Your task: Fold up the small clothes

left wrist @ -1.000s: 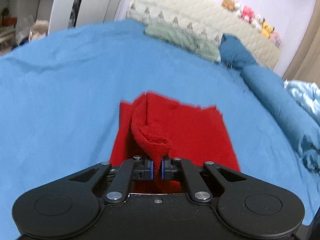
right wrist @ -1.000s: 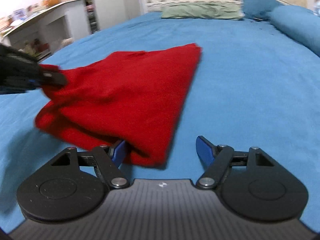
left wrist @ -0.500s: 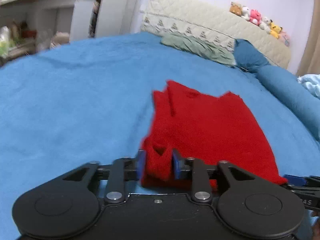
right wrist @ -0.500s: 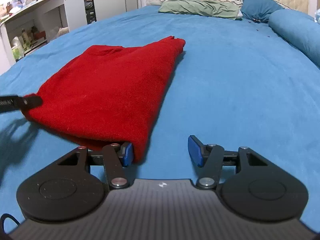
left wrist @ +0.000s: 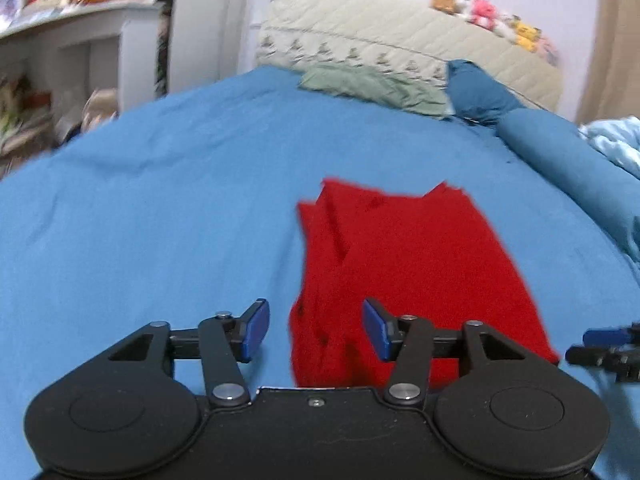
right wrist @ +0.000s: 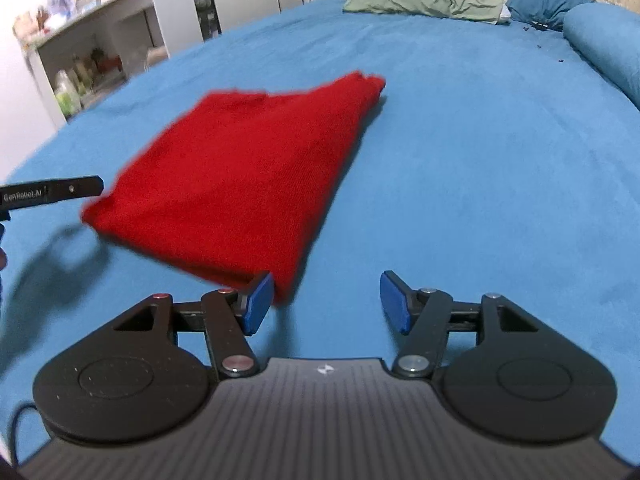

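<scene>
A red knitted garment (left wrist: 408, 264) lies folded flat on the blue bed (left wrist: 160, 216). My left gripper (left wrist: 316, 330) is open at its near left corner, with the cloth edge between the blue pads but not clamped. In the right wrist view the garment (right wrist: 248, 184) lies ahead and left. My right gripper (right wrist: 326, 302) is open and empty at its near right corner, its left pad just touching the cloth edge. The right gripper's tips (left wrist: 604, 346) show at the left view's right edge, and the left gripper's finger (right wrist: 52, 192) at the right view's left edge.
A green pillow (left wrist: 372, 88), dark blue pillow (left wrist: 480, 92) and blue bolster (left wrist: 572, 164) lie by the quilted headboard (left wrist: 400, 48) with plush toys (left wrist: 488, 12). A light blue blanket (left wrist: 616, 144) is at the right. White shelves (right wrist: 100, 56) stand left of the bed.
The left gripper lowered the lifted red cloth onto the garment, then opened and let it go. The garment now lies flat. The right gripper stayed open and drew back slightly.
</scene>
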{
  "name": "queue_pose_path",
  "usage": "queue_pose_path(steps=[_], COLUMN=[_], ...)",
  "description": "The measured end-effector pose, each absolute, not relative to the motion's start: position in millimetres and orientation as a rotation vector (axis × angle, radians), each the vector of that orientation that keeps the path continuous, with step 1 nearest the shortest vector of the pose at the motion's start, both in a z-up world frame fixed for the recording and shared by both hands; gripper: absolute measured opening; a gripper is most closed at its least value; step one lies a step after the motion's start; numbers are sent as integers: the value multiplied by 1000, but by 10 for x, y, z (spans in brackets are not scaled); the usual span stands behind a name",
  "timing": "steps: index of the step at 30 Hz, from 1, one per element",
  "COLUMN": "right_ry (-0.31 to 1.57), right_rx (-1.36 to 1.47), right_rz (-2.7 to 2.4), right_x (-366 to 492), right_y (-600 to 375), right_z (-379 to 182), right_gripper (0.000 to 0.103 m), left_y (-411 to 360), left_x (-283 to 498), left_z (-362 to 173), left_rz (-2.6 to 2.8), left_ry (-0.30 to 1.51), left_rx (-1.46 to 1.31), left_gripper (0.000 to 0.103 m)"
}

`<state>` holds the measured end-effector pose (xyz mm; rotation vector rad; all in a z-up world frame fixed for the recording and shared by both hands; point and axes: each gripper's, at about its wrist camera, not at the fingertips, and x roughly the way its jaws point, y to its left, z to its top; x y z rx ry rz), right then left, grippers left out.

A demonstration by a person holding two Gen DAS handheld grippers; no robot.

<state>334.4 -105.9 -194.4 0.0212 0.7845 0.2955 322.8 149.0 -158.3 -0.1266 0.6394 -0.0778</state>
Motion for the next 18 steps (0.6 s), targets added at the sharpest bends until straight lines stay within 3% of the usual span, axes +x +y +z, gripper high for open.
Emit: queue_pose_path(steps=[2, 4, 10, 15, 18], right_ry=[786, 791, 867, 974, 984], right_rx=[62, 110, 269, 321, 285], right_rz=[318, 336, 390, 363, 350], right_x=[3460, 3626, 4308, 4731, 4856], right_y=[-1162, -1246, -1332, -1179, -1081], right_z=[-1731, -1523, -1327, -1712, -1961], right_gripper=[99, 103, 103, 103, 103], left_y=[1512, 1558, 1632, 1668, 1668], left_x=[3404, 3610, 4336, 4625, 4674], left_z=[-1370, -1213, -1355, -1768, -1894], left_rz=[-107, -160, -235, -241, -257], left_ry=[671, 696, 839, 934, 946], left_rx=[-109, -142, -234, -306, -332], left_gripper=[79, 102, 101, 87, 85])
